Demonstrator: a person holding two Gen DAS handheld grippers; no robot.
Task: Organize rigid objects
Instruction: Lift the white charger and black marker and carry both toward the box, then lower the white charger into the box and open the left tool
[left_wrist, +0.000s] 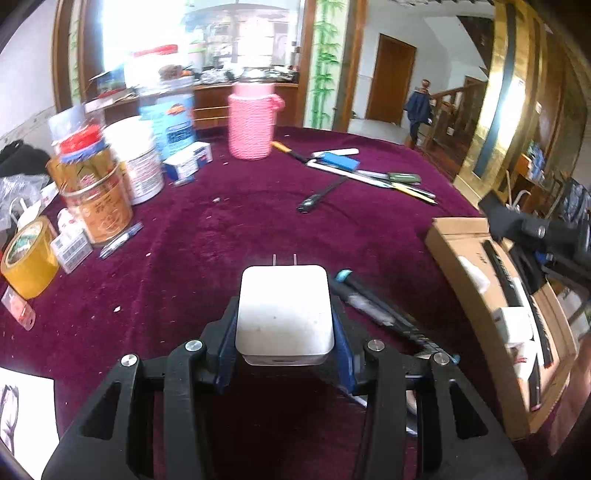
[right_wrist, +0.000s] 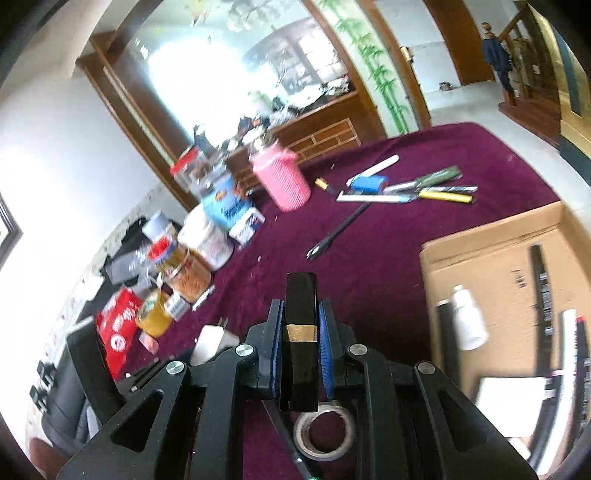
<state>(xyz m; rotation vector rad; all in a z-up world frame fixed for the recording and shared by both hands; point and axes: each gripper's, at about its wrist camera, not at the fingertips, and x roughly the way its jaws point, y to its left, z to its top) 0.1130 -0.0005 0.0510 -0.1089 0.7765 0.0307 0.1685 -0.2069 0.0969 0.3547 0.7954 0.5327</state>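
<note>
My left gripper (left_wrist: 284, 314) is shut on a white plug charger (left_wrist: 284, 314), prongs pointing forward, held over the purple tablecloth. My right gripper (right_wrist: 300, 332) is shut on a black lipstick-like tube with a gold band (right_wrist: 300, 332), held upright above the table. The charger also shows in the right wrist view (right_wrist: 210, 341) at lower left. An open cardboard box (right_wrist: 491, 254) with a white bottle (right_wrist: 467, 317) and dark sticks stands to the right; it also shows in the left wrist view (left_wrist: 461, 251).
A pink woven cup (left_wrist: 253, 120), tins and jars (left_wrist: 99, 203), yellow tape (left_wrist: 27, 258) and small boxes crowd the left. Pens, screwdrivers and a blue block (left_wrist: 340, 160) lie at the back. A black pen (left_wrist: 384, 314) lies beside my left gripper. A tape roll (right_wrist: 323, 432) lies under my right gripper.
</note>
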